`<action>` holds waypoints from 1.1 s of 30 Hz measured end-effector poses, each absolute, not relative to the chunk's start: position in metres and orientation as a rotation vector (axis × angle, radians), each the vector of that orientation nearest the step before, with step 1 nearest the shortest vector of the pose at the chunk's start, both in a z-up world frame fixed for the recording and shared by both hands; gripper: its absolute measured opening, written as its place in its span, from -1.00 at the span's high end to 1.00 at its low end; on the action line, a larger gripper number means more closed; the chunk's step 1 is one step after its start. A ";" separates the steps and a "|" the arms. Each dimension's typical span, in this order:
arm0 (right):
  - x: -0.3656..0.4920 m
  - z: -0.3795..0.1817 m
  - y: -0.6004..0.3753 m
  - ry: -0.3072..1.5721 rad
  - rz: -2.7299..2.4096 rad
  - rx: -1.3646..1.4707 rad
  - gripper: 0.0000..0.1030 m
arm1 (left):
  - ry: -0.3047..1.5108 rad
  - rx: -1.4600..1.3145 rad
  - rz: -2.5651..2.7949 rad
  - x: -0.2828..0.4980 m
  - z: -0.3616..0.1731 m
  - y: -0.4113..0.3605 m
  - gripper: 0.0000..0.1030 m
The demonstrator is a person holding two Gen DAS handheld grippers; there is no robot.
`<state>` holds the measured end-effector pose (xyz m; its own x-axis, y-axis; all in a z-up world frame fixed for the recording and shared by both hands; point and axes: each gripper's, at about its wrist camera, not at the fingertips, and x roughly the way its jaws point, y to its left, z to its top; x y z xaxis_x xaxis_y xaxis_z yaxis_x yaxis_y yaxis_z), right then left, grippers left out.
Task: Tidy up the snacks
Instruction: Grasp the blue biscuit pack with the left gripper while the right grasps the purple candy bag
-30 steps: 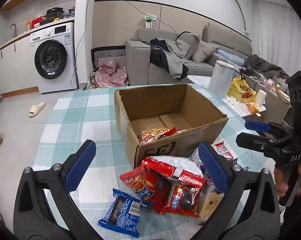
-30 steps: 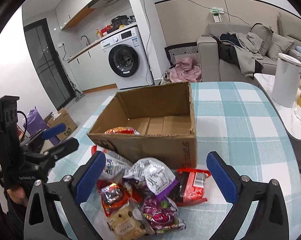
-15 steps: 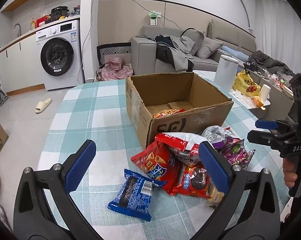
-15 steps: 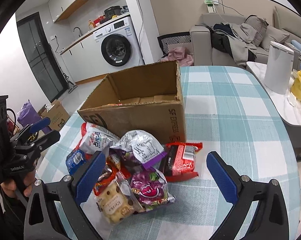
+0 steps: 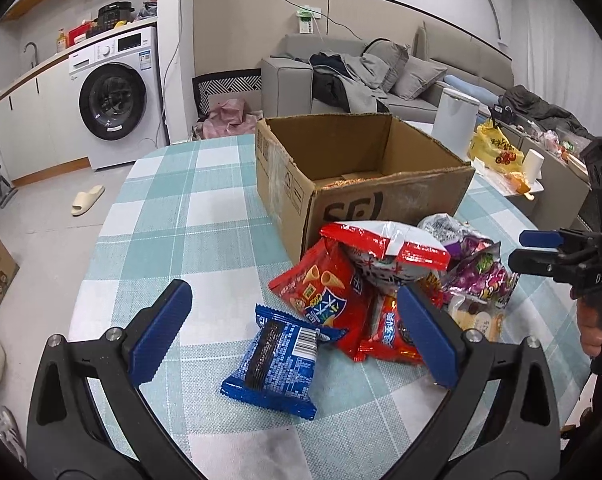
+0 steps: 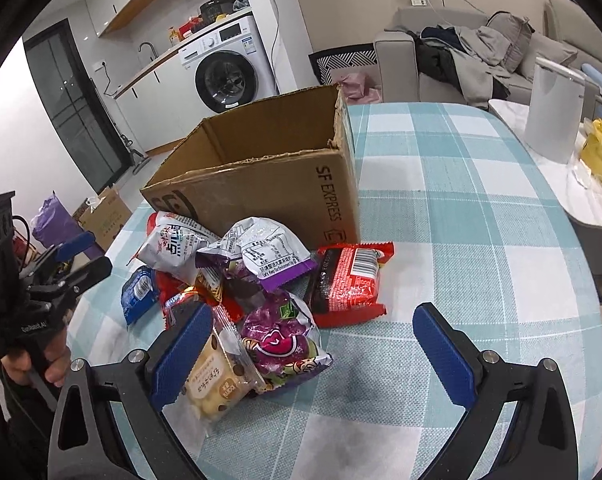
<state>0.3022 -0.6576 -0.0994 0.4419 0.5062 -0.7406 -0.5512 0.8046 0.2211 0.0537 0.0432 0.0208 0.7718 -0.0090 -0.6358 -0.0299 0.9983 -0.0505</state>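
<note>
An open cardboard box (image 5: 385,200) (image 6: 269,188) stands on the checked table, with a snack packet lying inside. A heap of snack packets lies before it: a blue packet (image 5: 279,360), a red cone-snack bag (image 5: 325,292), a red-and-white bag (image 5: 385,246), a purple bag (image 6: 281,344), a pale biscuit pack (image 6: 217,380) and a red wafer pack (image 6: 349,280). My left gripper (image 5: 295,340) is open, low over the blue packet. My right gripper (image 6: 311,356) is open around the purple bag's near side. Neither holds anything.
The table (image 5: 173,220) has a teal checked cloth, with bare cloth left of the box and right of the heap (image 6: 461,240). A white bin (image 6: 555,116) and a yellow bag (image 5: 495,148) sit on a side table. A sofa and a washing machine (image 5: 117,100) stand behind.
Both grippers have drawn back from the box and dropped lower towards the heap. The snack packets now fill more of both views; the box's inside is mostly hidden behind its front wall.
</note>
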 end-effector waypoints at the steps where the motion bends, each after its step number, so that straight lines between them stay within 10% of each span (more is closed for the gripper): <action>1: 0.302 -0.101 -0.657 0.903 0.661 -0.059 -0.98 | 0.691 -0.056 0.011 0.054 0.020 0.043 -0.98; 33: 0.315 -0.146 -0.646 1.067 0.802 0.046 -0.23 | 0.921 -0.067 0.027 0.097 -0.052 0.071 -0.97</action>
<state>0.3148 -0.6462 -0.1463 0.2337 0.6053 -0.7609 -0.5629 0.7224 0.4017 0.0968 0.0710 -0.0517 0.6051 -0.0059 -0.7962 -0.0517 0.9976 -0.0467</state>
